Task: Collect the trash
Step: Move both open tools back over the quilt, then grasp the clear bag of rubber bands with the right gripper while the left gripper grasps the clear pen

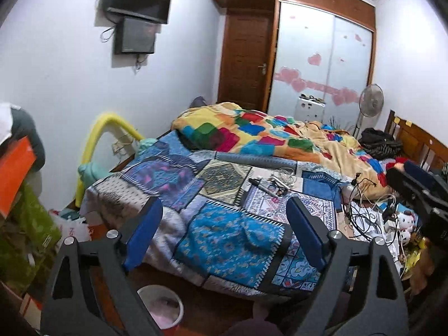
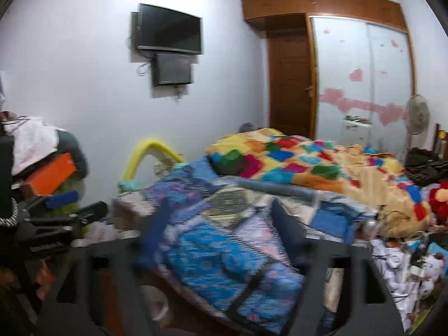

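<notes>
My left gripper (image 1: pixel 224 204) is open and empty, its blue fingers wide apart above the foot of a bed (image 1: pixel 196 184) with a patchwork quilt. A white bin with a pink liner (image 1: pixel 165 306) stands on the floor below, between the fingers; it shows blurred in the right wrist view (image 2: pixel 152 298). Small items and white cords (image 1: pixel 275 180) lie on the quilt ahead. My right gripper (image 2: pixel 218 207) is open and empty over the same quilt, its view blurred. The left gripper shows at the left of the right wrist view (image 2: pixel 64 204), and the right gripper at the right edge of the left wrist view (image 1: pixel 414 184).
A colourful blanket (image 1: pixel 252 131) is heaped on the bed. Cables, a plush toy (image 1: pixel 404 221) and clutter lie at the right. An orange box (image 1: pixel 15 165) and green bag (image 1: pixel 30 218) are stacked at the left. A fan (image 1: pixel 371 100) stands by the wardrobe.
</notes>
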